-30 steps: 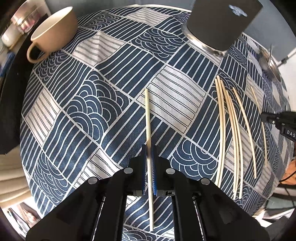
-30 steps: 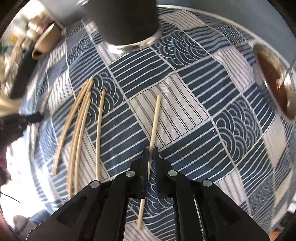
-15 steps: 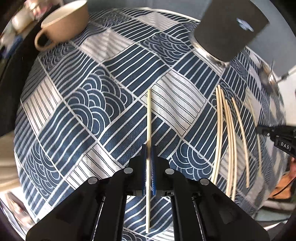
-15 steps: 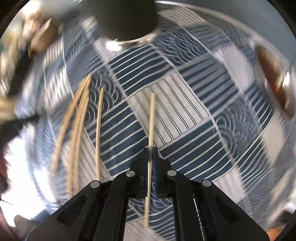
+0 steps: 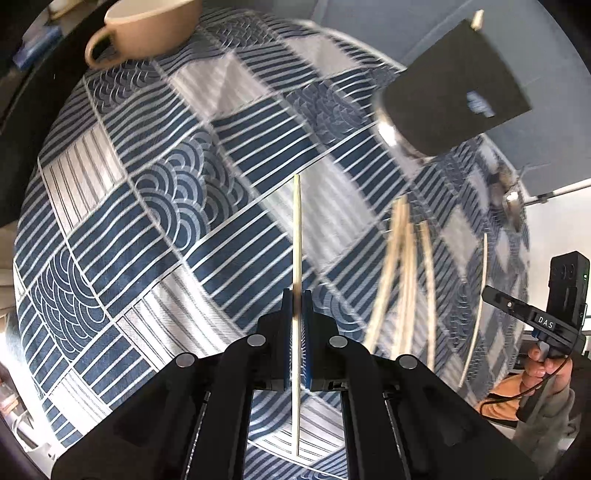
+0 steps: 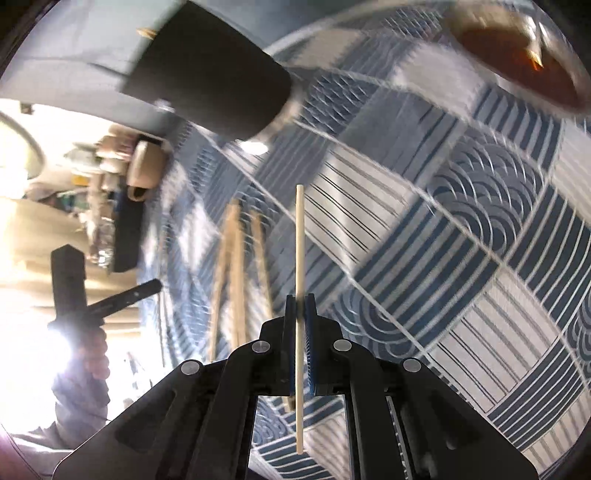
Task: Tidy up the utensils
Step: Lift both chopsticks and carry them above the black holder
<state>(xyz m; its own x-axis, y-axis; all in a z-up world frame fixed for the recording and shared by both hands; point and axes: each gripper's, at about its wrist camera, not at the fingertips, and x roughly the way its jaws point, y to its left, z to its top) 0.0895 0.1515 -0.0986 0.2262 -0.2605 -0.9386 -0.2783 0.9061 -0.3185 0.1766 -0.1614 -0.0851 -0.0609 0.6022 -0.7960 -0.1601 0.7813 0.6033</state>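
Note:
My left gripper is shut on a pale chopstick, which runs straight ahead between the pads, lifted above the blue patterned cloth. My right gripper is shut on a second chopstick in the same way. A dark cylindrical holder stands at the upper right of the left wrist view and at the upper left of the right wrist view, with a chopstick tip poking from its top. Several loose chopsticks lie on the cloth between the grippers, also seen blurred from the right.
A tan cup sits at the far left edge of the cloth. A glass bowl of brown liquid stands at the upper right in the right wrist view. Each view shows the other gripper with the hand that holds it.
Both grippers have risen from the cloth with their chopsticks and rolled. The holder has tilted and shifted in both views; the scene is motion-blurred.

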